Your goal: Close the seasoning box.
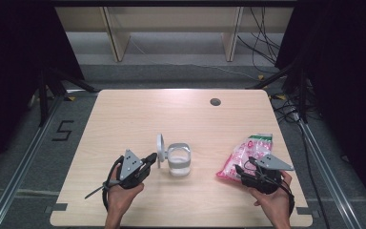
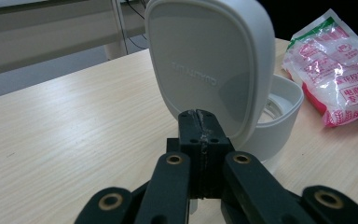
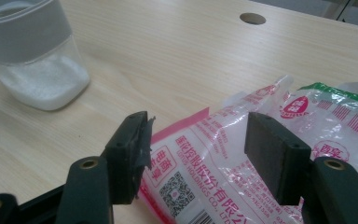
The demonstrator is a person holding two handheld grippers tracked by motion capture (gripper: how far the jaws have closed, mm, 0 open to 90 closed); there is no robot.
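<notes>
Your left gripper (image 1: 150,157) is pinched shut with nothing in it, tips right at the jar's (image 1: 178,159) raised, smooth white lid (image 2: 209,65). Your right gripper (image 3: 196,149) sits spread over the crinkly pink-and-clear bag (image 3: 242,154) lying at the table's (image 1: 124,119) right side. That gripper's view also shows white grains in the jar.

A black numeral "5" (image 1: 64,130) is marked on the grey floor left of the wooden table (image 1: 138,109). The pink-and-white plastic bag (image 3: 242,163), at the table's right edge, carries red Chinese print, the line "HOLDINGS CO., LTD" and a QR code (image 3: 175,192). Embossed lettering on the white container lid (image 2: 205,70) is too faint to read.
</notes>
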